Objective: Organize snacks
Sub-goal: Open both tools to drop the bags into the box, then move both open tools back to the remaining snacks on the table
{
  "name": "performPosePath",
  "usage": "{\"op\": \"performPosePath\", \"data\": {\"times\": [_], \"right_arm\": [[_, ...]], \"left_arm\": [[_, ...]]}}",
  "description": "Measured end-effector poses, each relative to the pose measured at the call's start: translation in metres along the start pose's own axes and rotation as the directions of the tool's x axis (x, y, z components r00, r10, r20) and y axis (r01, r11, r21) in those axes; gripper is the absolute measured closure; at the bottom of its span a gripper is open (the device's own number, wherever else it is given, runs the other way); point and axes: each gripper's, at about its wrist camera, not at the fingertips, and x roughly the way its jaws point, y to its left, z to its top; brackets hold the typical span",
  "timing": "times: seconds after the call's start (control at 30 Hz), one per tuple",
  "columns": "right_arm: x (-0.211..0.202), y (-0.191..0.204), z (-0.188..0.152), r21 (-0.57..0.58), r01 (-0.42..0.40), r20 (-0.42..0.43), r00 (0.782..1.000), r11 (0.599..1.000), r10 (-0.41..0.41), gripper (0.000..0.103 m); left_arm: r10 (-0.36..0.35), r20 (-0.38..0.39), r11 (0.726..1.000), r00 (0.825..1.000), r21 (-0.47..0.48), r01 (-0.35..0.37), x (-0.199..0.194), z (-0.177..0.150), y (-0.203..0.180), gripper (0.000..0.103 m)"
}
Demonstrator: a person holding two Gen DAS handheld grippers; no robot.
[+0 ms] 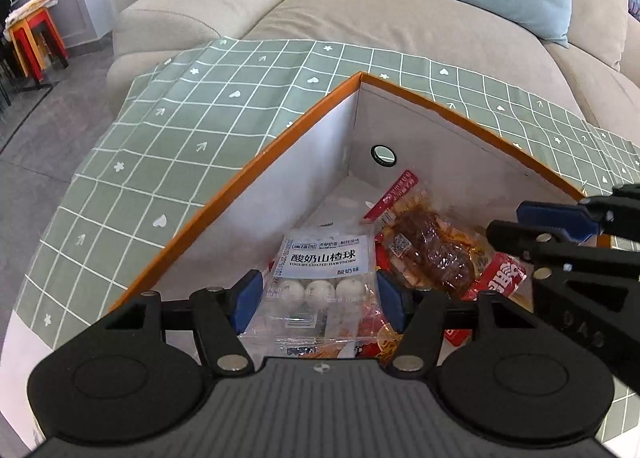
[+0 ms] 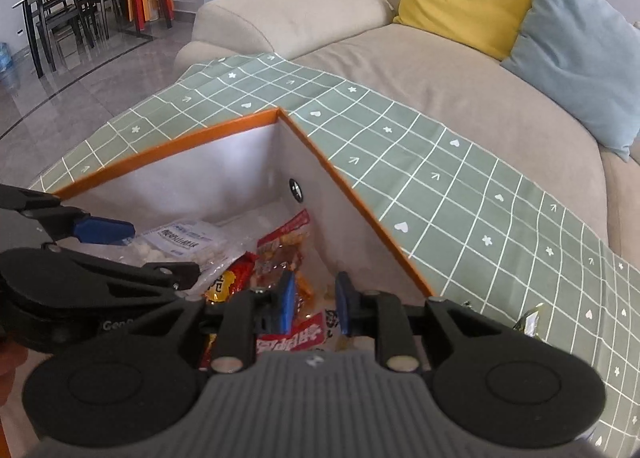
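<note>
Left gripper (image 1: 318,294) fingers spread wide, straddling the yogurt hawthorn ball pack (image 1: 320,278) without clamping it. Right gripper (image 2: 314,304) part open, holding nothing, above red snack packets (image 2: 294,340). Both hover inside the orange-rimmed box (image 1: 224,197) on the green grid cloth (image 1: 168,129), beside the sofa (image 1: 360,21).

Bright daylight on both my feeds, nice and sharp.
Glare on the snack wrappers (image 1: 432,254), soft shadow inside the box (image 2: 248,161), heavy fisheye bending and dark corners at my edges.
</note>
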Motion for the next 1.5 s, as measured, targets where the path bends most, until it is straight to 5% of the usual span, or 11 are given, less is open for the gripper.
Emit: {"op": "performPosePath", "data": {"times": [0.17,0.3,0.5,0.87,1.07,1.33,1.5], "right_arm": [[-0.011,0.002,0.000,-0.007,0.022,0.031,0.999,1.000,-0.022,0.079],[-0.024,-0.001,-0.002,-0.007,0.047,0.073,0.996,0.999,-0.047,0.070],[-0.047,-0.017,-0.004,0.067,0.062,0.132,0.989,0.996,-0.071,0.056],[-0.111,-0.052,-0.036,0.209,0.080,0.206,0.971,0.975,-0.123,0.040],[-0.149,-0.079,-0.072,0.295,0.101,0.224,0.960,0.950,-0.171,0.037],[-0.178,-0.107,-0.131,0.367,0.152,0.207,0.949,0.918,-0.240,0.037],[-0.183,-0.119,-0.164,0.377,0.169,0.218,0.939,0.910,-0.265,0.037]], "left_arm": [[0.000,0.021,1.000,1.000,0.021,0.000,-0.005,-0.001,-0.002,0.027],[-0.025,0.086,1.000,0.996,0.008,0.024,-0.018,-0.002,0.000,0.013],[-0.061,0.145,0.997,0.988,-0.037,0.067,-0.030,-0.005,0.004,0.013],[-0.162,0.344,0.985,0.925,-0.004,0.173,-0.077,-0.022,-0.017,0.013],[-0.244,0.368,0.967,0.897,0.019,0.255,-0.100,-0.027,-0.043,0.013],[-0.357,0.377,0.934,0.854,0.163,0.319,-0.123,-0.045,-0.101,0.014],[-0.385,0.323,0.917,0.865,0.236,0.320,-0.113,-0.059,-0.138,0.016]]}}
